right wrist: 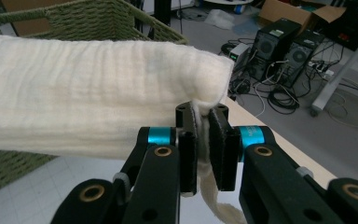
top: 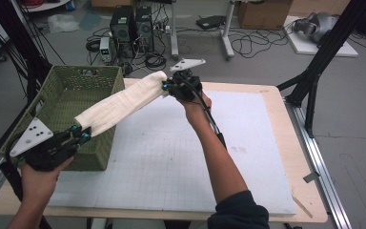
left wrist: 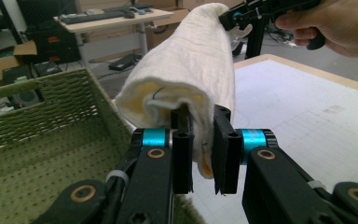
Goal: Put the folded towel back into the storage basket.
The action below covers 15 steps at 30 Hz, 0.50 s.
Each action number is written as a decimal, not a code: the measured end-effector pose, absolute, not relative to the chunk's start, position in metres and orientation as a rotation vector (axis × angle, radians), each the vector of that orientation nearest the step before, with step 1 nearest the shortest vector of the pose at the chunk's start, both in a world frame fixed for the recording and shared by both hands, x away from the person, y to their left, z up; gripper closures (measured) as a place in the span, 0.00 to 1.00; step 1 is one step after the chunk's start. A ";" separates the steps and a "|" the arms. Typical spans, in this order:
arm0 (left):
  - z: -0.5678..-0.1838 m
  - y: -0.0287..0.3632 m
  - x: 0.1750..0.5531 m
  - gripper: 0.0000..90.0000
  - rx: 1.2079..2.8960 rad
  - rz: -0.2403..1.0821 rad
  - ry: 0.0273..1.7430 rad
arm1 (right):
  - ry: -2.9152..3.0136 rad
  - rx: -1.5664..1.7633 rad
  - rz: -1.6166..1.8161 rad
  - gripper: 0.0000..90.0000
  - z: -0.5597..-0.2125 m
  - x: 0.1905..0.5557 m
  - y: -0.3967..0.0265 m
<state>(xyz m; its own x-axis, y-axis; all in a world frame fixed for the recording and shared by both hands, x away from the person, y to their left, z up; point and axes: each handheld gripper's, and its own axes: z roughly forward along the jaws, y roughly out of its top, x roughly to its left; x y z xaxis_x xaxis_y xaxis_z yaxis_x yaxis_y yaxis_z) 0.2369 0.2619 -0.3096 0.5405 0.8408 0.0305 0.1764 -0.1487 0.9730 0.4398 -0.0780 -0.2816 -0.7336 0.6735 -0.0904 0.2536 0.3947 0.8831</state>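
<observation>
Rolled cream towel (top: 121, 101) held in the air, stretched between both grippers, spanning from over the near right corner of the green woven basket (top: 62, 95) to above the table's (top: 276, 191) far edge. Left gripper (top: 78, 133) clamped on the towel's near end. Right gripper (top: 167, 86) clamped on the far end, cloth pinched between its jaws.

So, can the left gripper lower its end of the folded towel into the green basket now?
Probably yes. The left gripper holds the towel just over the near right corner of the basket, whose top is open. The right gripper holds the far end.
</observation>
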 end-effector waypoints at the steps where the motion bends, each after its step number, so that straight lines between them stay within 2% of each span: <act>1: -0.309 0.265 0.235 0.89 1.644 0.738 0.876 | 2.229 0.787 1.289 0.92 -0.280 0.442 -0.072; 15: -0.311 0.308 0.216 0.89 1.605 0.824 0.953 | 2.276 0.654 1.296 0.92 -0.265 0.462 0.012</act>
<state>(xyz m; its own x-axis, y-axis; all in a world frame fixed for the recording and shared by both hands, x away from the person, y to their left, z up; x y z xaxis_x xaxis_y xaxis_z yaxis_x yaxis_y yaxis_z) 0.2159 0.3075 -0.3114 0.4465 0.8937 0.0452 0.1734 -0.1359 0.9754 0.4620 0.0123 -0.2654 -0.7922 0.5941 -0.1392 0.1834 0.4495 0.8743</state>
